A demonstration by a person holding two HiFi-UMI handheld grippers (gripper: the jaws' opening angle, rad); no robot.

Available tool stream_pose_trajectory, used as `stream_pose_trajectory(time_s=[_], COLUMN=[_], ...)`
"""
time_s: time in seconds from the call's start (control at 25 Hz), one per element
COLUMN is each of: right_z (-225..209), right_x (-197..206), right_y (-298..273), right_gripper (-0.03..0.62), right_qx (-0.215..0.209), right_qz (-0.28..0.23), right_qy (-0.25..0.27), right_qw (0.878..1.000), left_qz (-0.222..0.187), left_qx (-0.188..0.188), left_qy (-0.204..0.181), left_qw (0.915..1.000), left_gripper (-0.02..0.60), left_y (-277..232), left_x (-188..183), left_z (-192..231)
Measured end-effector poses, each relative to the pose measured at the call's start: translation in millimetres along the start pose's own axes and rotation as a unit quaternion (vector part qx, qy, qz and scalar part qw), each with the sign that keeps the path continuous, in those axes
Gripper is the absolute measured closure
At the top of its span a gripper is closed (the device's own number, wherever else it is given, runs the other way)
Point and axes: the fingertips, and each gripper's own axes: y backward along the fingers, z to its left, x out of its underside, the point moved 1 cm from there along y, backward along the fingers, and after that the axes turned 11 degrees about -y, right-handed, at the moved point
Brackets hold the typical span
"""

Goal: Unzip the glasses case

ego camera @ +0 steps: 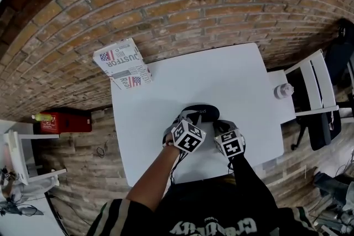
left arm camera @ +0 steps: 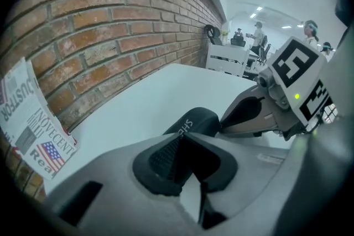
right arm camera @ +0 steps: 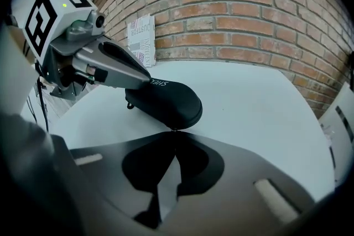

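Glasses case: black, closed, lying flat near the counter's 6 o'clock edge.
Left tongs: clenched, tips against the case's end at its 8 o'clock.
Right tongs: clenched, tips at the case's rim at its 5 o'clock; anything pinched is too small to tell.
Counter: white, beside a brick wall.
Newspaper: at the counter's 10 o'clock corner.

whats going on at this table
A person is working on a black glasses case that lies on a white table, with a hand-held claw in each hand. The left claw is pinched shut on one end of the case. The right claw is shut at the case's near rim, apparently to start opening it. The case looks closed all the way round so far.
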Motion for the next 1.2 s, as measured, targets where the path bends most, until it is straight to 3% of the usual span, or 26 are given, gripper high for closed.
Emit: stream_pose_trajectory(time_s=[0.32, 0.6, 0.8, 1.2], right_z=[-16, -29, -31, -38], right_x=[-2, -12, -18, -35], right_y=[2, 2, 0, -11], right_gripper=[0.580, 0.579, 0.577, 0.574], right_qx=[0.028, 0.023, -0.002, -0.058], right_qz=[0.008, 0.023, 0.042, 0.078], right_qy=[0.045, 0.116, 0.202, 0.308], right_qw=[0.999, 0.993, 0.978, 0.946], left_qz=[0.019, 0.014, 0.013, 0.018], left_qx=[-0.005, -0.004, -0.005, -0.007], left_qy=[-0.021, -0.011, -0.010, -0.005], left_qw=[0.9996, 0.9998, 0.9999, 0.9998], left_gripper=[0.563, 0.563, 0.563, 0.563], left_y=[-2, -2, -2, -3], left_x=[0, 0, 1, 0], left_z=[-2, -1, -1, -2])
